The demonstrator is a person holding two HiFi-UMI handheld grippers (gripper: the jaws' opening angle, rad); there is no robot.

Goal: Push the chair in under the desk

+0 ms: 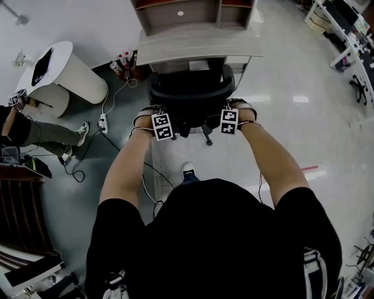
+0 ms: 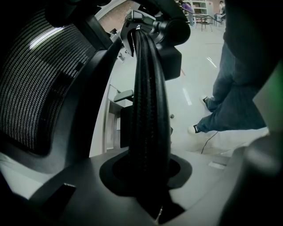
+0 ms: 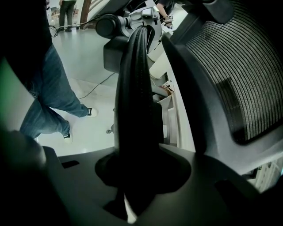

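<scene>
At the chair's back, the left hand-held gripper (image 1: pixel 153 114) is pinched on the left armrest (image 2: pixel 148 101), a black ribbed pad that runs straight between its jaws (image 2: pixel 148 178) and away from the camera to a hinge fitting at its far end; the right hand-held gripper (image 1: pixel 234 110) is clamped the same way on the right armrest (image 3: pixel 135 88), with its jaws closed round the pad (image 3: pixel 137 176). Each carries a marker cube (image 1: pixel 162 126) printed with black-and-white squares only, no letters. Both armrests lie lengthwise along the jaws, with the grey mesh backrest (image 2: pixel 40 79) just beside them on the inner side. The chair (image 1: pixel 190 93) stands right at the table (image 1: pixel 198 47), its backrest towards the person and its seat pointing at the table; the seat's front is hidden beneath the tabletop, and the backrest covers most of the base, so only one caster leg (image 1: pixel 207 139) shows. The jaw tips themselves are lost in shadow against the black pads. A shelf unit (image 1: pixel 193 11) on the table is cut off by the top edge. Bottles (image 1: pixel 120 64) stand on the floor by the table's left leg, their labels too small to read, near a white power strip (image 1: pixel 103 123). Legs in blue jeans (image 2: pixel 234 101) appear in both gripper views
</scene>
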